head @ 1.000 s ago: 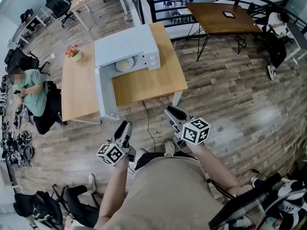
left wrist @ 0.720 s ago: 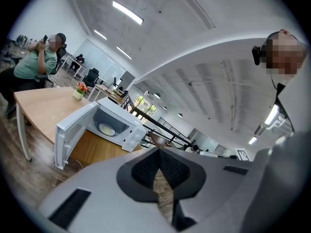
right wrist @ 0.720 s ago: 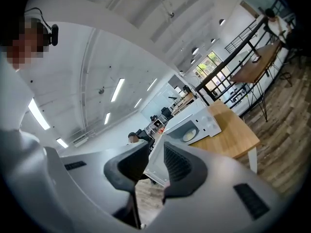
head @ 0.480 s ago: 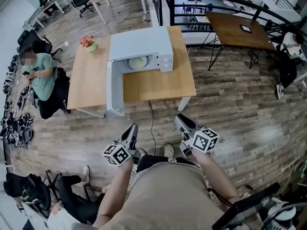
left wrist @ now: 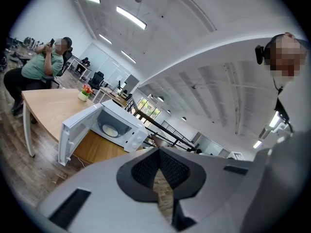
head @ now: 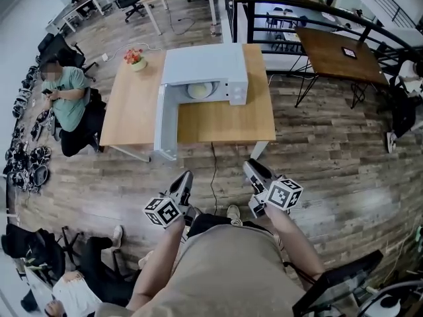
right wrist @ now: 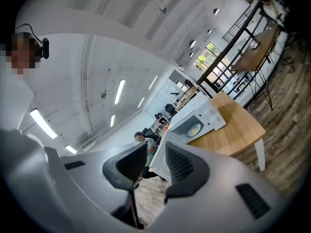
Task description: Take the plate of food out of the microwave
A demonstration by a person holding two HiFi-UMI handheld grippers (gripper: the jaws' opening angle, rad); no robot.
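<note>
The microwave (head: pixel 205 65) has shifted lower in the head view, plate of food (head: pixel 200 90) inside, well apart from the closed left hand-held gripper (head: pixel 186 176) and the empty right hand-held gripper (head: pixel 250 167), whose narrow jaws have just been opening.

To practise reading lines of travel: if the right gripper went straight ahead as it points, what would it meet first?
Probably the microwave's open door, seen between its fingers; depth is unclear.

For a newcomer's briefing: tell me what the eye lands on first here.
The white microwave stands on the wooden table with its door swung wide open and a plate of food inside. Nearer, short of the table, the left gripper is shut and empty, while the right gripper, its jaws just opening, holds nothing.
</note>
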